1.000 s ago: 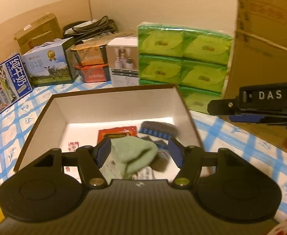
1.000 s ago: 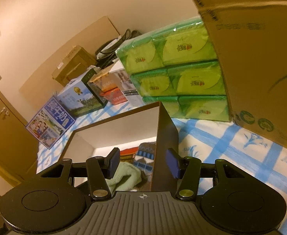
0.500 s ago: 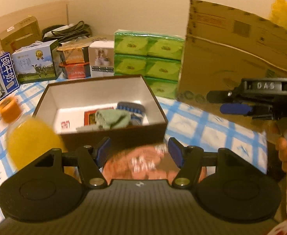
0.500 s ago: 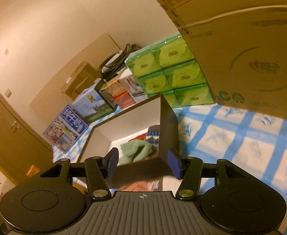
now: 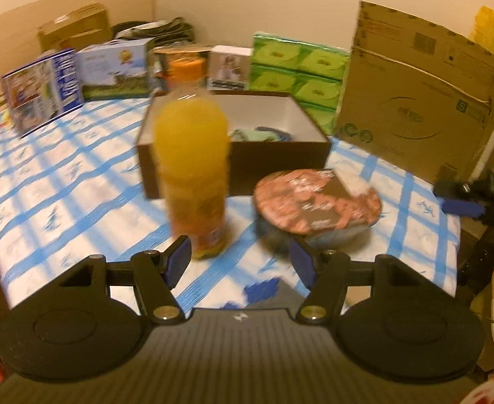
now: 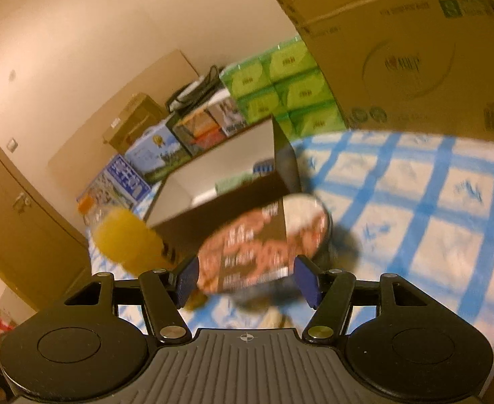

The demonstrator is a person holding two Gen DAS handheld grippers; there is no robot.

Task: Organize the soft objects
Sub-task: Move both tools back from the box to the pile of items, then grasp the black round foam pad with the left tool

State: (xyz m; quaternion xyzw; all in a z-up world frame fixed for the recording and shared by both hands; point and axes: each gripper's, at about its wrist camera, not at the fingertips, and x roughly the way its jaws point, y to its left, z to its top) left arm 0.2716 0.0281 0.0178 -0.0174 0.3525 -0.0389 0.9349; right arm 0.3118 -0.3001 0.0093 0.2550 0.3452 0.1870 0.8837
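Tools first: the left tool [image 5: 240,262] hangs with its blue pads spread wide and nothing between them, over the near edge of the blue-checked bed [image 5: 62,175]. The right tool [image 6: 247,277] has just been opening its jaws, and they stand apart with empty air between the pads; the noodle bowl [image 6: 267,239] lies just beyond them on the bed.

In the left view, an orange juice bottle [image 5: 193,168] stands upright at 11 o'clock from the tool, the bowl [image 5: 317,202] at 1 o'clock beside it. Just behind both, at 12 o'clock, sits the open brown box [image 5: 274,155], and inside it lie the soft things: a green cloth [image 5: 247,133] with a blue striped piece [image 5: 277,132] next to it, low against the near wall.

Further out at 1 o'clock, green tissue packs [image 5: 297,74] are stacked by a big cardboard carton [image 5: 415,101]. At 10 to 11 o'clock, milk cartons [image 5: 45,87] line the wall. All blurred.
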